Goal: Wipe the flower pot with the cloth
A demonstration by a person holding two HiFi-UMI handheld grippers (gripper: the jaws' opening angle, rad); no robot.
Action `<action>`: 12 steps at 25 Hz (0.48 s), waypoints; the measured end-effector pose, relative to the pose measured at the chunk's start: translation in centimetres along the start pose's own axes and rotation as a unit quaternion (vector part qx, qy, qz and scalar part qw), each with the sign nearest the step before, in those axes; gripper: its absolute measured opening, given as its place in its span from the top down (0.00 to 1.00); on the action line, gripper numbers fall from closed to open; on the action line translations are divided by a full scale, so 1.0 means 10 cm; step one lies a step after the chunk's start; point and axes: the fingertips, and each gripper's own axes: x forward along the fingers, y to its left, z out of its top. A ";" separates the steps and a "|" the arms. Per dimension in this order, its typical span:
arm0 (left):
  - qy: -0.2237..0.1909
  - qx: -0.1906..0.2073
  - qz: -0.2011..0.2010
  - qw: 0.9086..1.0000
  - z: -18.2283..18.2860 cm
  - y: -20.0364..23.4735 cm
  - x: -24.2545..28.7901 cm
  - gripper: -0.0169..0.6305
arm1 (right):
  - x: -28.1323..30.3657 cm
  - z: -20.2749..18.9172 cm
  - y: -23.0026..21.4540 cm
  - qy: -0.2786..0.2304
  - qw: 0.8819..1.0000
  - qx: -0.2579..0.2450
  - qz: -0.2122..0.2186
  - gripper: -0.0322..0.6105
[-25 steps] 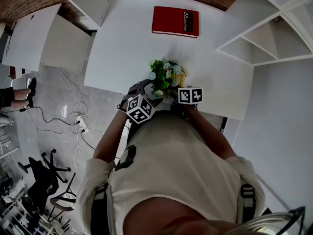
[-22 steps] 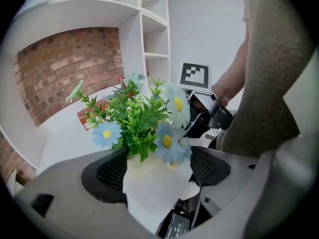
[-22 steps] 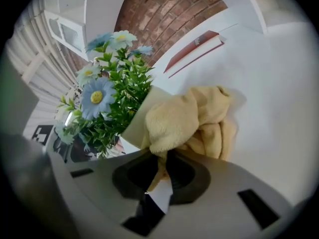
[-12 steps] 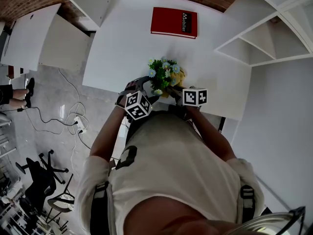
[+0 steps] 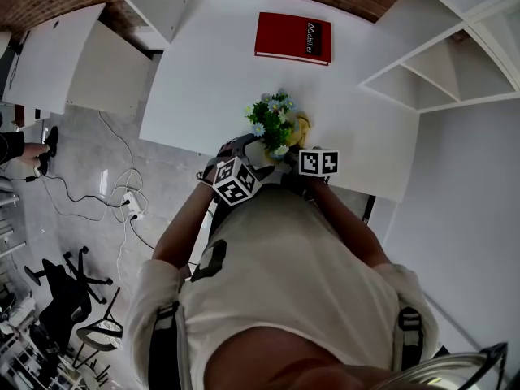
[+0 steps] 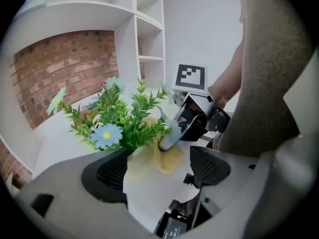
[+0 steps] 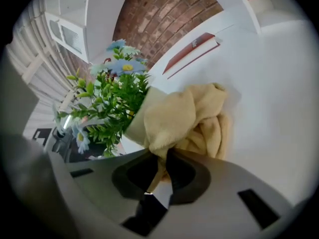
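Two grippers meet at the flower pot [image 6: 149, 183], which stands near the front edge of the white counter [image 5: 203, 71]. The left gripper [image 6: 159, 169] holds it with a jaw against each side, and the right gripper [image 7: 158, 167], jaws narrow, pinches the yellow cloth [image 7: 184, 118] and presses it to the pot just below the foliage [image 6: 129, 123]. In the head view, leaves and marker cubes hide nearly all the pot's wall, and the left gripper's body cuts off its base.
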 end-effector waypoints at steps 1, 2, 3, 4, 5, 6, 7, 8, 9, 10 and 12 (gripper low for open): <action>-0.002 -0.002 -0.001 1.000 0.00 -0.01 -0.01 0.38 | 0.02 -0.01 -0.01 -0.001 1.000 0.000 -0.003 0.86; -0.003 -0.003 -0.001 1.000 0.00 -0.01 -0.01 0.38 | 0.03 -0.01 -0.01 -0.001 1.000 -0.002 -0.005 0.86; -0.004 -0.003 -0.002 1.000 0.00 -0.02 -0.02 0.38 | 0.03 -0.01 -0.01 0.000 1.000 -0.006 -0.006 0.86; -0.003 -0.001 -0.002 1.000 -0.01 -0.01 -0.03 0.38 | 0.03 -0.02 0.00 0.002 1.000 -0.010 -0.006 0.86; -0.001 -0.001 -0.002 1.000 -0.01 0.00 -0.05 0.38 | 0.03 -0.03 0.00 0.005 1.000 -0.011 -0.004 0.86; 0.000 -0.003 0.000 1.000 -0.02 0.03 -0.07 0.38 | 0.03 -0.04 0.00 0.007 1.000 -0.012 -0.003 0.86; -0.001 -0.008 0.005 1.000 -0.02 0.08 -0.10 0.38 | 0.02 -0.05 0.01 0.009 1.000 -0.014 -0.003 0.86; -0.001 -0.012 0.009 1.000 -0.02 0.13 -0.13 0.38 | 0.01 -0.05 0.01 0.010 1.000 -0.017 -0.005 0.86; 0.000 -0.011 0.010 1.000 -0.02 0.17 -0.13 0.38 | 0.00 -0.06 0.00 0.010 1.000 -0.021 -0.009 0.86; 0.005 -0.003 0.010 1.000 -0.04 0.19 -0.12 0.38 | -0.01 -0.06 -0.01 0.010 1.000 -0.023 -0.012 0.86; 0.019 0.028 0.008 0.999 -0.07 0.19 -0.06 0.38 | -0.03 -0.06 -0.03 0.012 1.000 -0.023 -0.015 0.86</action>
